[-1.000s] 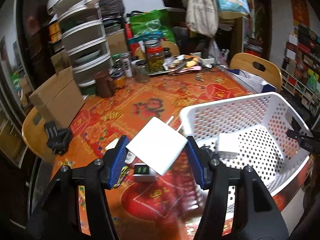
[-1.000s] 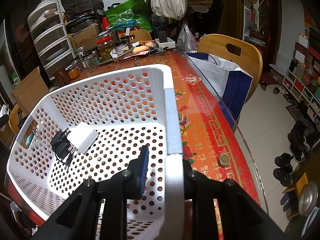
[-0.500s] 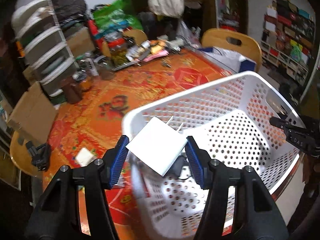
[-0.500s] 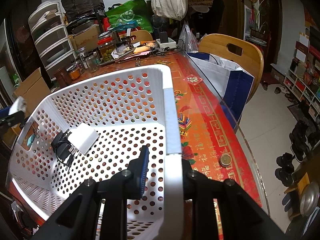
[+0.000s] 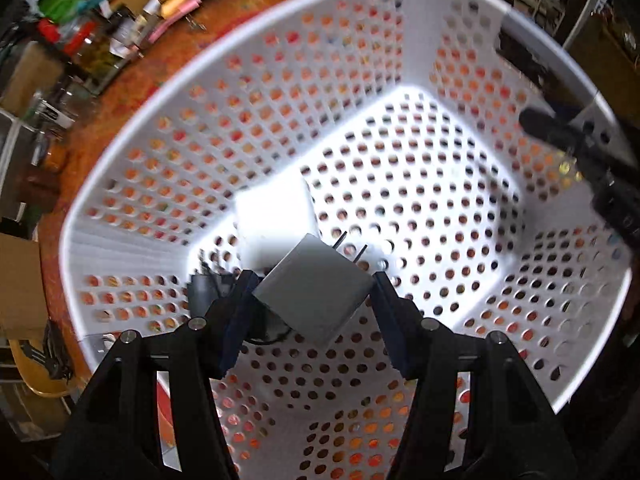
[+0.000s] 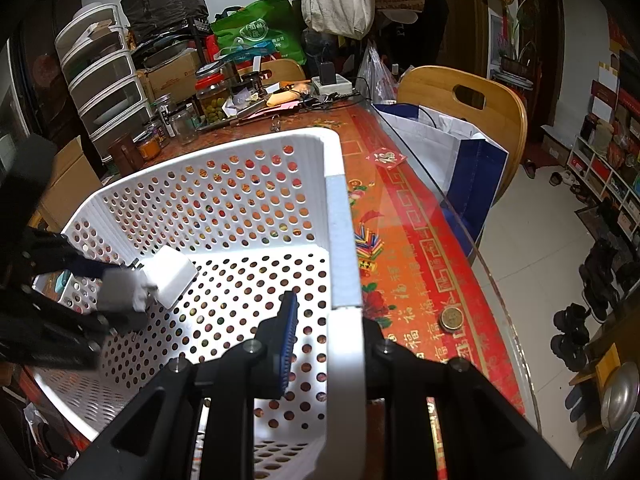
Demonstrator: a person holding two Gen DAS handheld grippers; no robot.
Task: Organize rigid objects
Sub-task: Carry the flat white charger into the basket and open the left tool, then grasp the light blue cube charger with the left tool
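Left tool (image 5: pixel 312 292) gripped a white charger (image 5: pixel 314 294) low inside the basket (image 5: pixel 132 132), not yet released beside another charger (image 5: pixel 276 216) lying there, while the right tool (image 6: pixel 326 334) clamped the basket's rim.

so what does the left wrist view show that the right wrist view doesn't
Only the left wrist view shows the plug prongs on the white charger that the left gripper clamps, and the black cable under it.

Only the right wrist view shows the right gripper shut on the basket rim, a coin on the red tablecloth, and a wooden chair.

Both show the white perforated basket and a second white charger lying on its floor.
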